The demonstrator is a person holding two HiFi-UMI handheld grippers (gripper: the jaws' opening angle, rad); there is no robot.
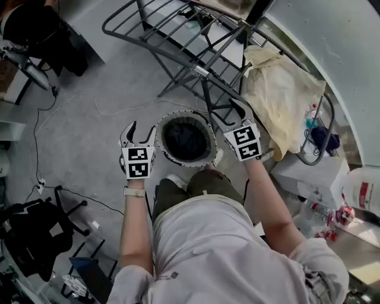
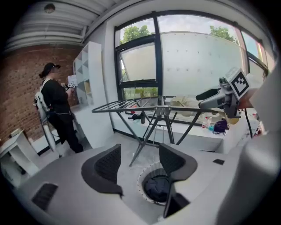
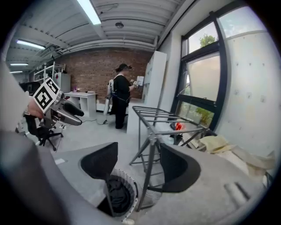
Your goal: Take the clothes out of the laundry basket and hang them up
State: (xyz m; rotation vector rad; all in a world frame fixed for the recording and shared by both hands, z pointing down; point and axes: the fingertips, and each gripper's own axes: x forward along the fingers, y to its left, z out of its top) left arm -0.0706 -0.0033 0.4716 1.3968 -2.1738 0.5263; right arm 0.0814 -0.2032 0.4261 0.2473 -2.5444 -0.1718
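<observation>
L gripper (image 1: 141,134) jaws apart, empty | R gripper (image 1: 230,115) likewise released | both flank laundry basket (image 1: 167,156), prob. staged for reach-in | dark clothes (image 1: 186,141) inside | drying rack (image 1: 178,37) far side, w/in reach.

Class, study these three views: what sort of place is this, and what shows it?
Likely a workshop or lab-style room, not a home: a red brick wall, long ceiling strip lights and tall dark-framed windows, with a grey metal drying rack set up.

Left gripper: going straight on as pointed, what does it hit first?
Probably the legs of the drying rack, just past the laundry basket; the left gripper is open, empty. Depth unclear: floor may come first.
</observation>
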